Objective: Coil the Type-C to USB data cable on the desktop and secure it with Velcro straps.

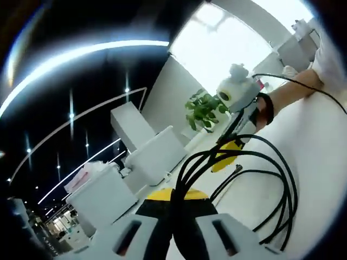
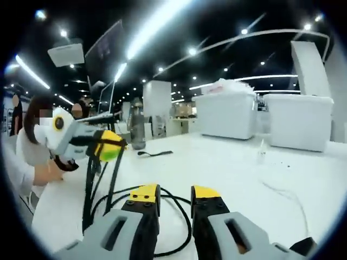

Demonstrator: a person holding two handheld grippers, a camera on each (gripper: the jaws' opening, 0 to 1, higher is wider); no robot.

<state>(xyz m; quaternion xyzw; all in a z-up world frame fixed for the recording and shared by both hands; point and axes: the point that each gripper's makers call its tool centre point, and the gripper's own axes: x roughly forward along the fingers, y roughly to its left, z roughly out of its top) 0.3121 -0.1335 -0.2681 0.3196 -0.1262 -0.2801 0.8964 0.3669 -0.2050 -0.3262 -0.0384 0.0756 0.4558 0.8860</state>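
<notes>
Black loops of the data cable are seen pinched between the yellow-tipped jaws of the left tool, the coil hanging out over the white worktop. The right tool is held with its jaws slightly parted on nothing, the cable lying on the worktop just beyond them. White storage boxes are ranged behind.

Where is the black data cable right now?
In the left gripper view, the black data cable hangs in loops over the white desktop, pinched in the left hand-held gripper at lower centre, the right hand-held gripper just beyond.
</notes>
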